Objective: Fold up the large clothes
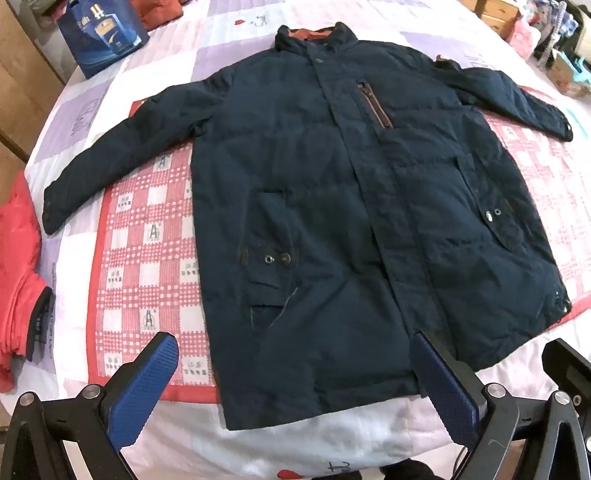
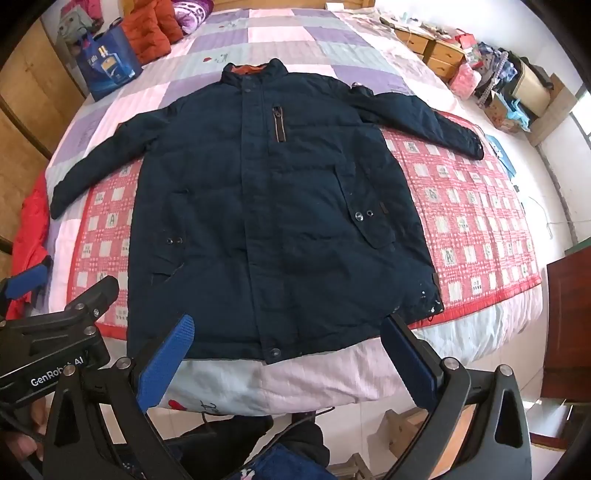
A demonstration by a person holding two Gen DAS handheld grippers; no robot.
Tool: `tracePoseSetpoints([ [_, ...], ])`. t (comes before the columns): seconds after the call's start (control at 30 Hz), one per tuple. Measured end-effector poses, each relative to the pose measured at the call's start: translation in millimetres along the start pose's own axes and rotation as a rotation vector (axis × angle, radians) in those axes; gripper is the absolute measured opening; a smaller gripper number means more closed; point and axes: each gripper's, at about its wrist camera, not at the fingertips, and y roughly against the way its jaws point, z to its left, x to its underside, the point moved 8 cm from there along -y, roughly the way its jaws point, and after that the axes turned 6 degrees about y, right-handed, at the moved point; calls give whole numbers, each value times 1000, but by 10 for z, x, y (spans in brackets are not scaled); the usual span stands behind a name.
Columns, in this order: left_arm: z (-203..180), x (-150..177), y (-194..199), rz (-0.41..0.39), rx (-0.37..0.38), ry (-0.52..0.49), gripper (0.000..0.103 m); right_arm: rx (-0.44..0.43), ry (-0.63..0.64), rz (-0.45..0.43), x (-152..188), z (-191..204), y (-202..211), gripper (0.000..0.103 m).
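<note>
1. Both jaws stand spread wide and hold nothing: the left gripper (image 1: 295, 384) hangs above the coat's hem, and the right gripper (image 2: 288, 354) hangs over the foot of the bed at the same hem.
2. Spread flat on its back, the navy coat (image 1: 332, 192) lies front up on the bed (image 2: 295, 384), collar toward the far end, front closed, both sleeves stretched out to the sides.
3. Under the coat lies a red checked blanket (image 1: 147, 236), which shows on both sides of the body and beneath the sleeves; below that is a pastel patchwork quilt (image 2: 229, 40).
4. At the bed's left edge a red garment (image 1: 18, 258) is bunched up, close to the coat's left cuff but not touching it.
5. Near the far left corner a blue gift bag (image 2: 107, 66) stands on the quilt, with an orange padded jacket (image 2: 147, 33) just beside it; both are well apart from the coat.
6. To the right of the bed, wooden drawers (image 2: 439, 51) and piled boxes and clothes (image 2: 506, 92) crowd the floor side.
7. From the right wrist view the left gripper's black frame shows at the lower left, beside the right gripper and clear of the coat.
</note>
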Motion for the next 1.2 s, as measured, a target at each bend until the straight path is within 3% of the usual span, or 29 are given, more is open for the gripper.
tracePoseSetpoints([
  [0.67,98,-79,-20,-16,6,2,103,0,10,-39,-125,109,26,103],
  [0.83,99,-125,-47,-17,-4,17,103,-12,27,13,-224,137,-26,103],
  [1.2,-151,-252,-182,2,-45,62,103,-53,57,10,-400,-166,-212,103],
])
